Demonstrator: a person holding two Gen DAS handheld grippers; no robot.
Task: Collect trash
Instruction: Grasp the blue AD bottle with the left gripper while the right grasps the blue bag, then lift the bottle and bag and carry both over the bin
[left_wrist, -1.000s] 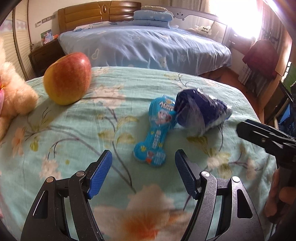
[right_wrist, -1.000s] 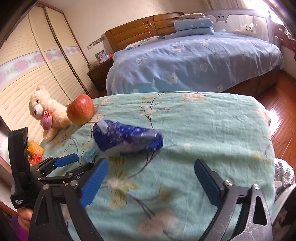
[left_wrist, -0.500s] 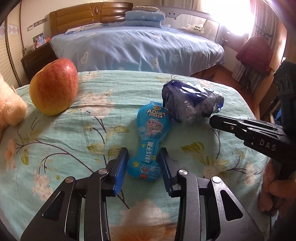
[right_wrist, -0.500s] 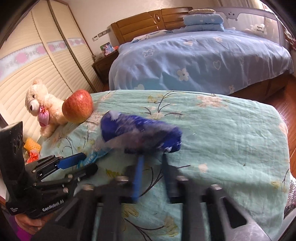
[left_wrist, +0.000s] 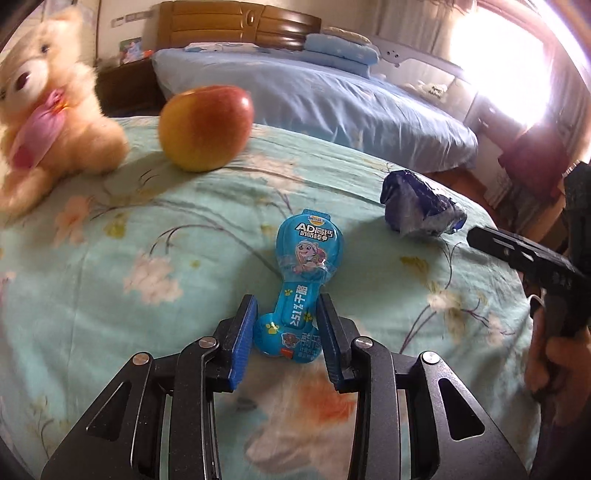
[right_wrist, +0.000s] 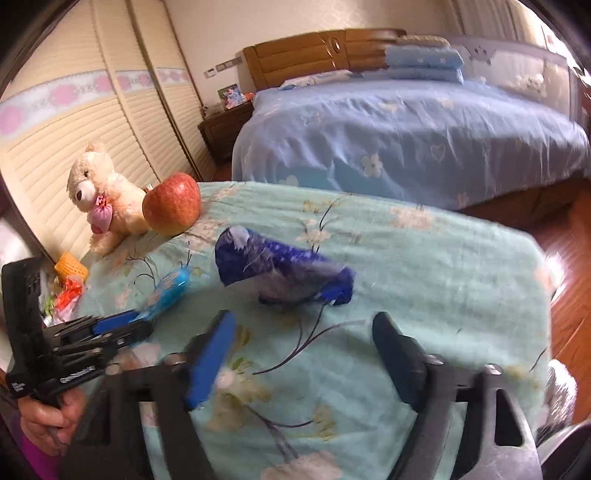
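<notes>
Blue bone-shaped packet (left_wrist: 295, 295) pinched in left hand-held gripper (left_wrist: 286, 325)

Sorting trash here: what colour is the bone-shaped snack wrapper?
Light blue bone-shaped snack wrapper; left wrist view.

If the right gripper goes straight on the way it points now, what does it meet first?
Probably the crumpled blue bag, lying just ahead of the open right gripper on the bedcover. Depth is unclear, so it might touch the bedcover first.
</notes>
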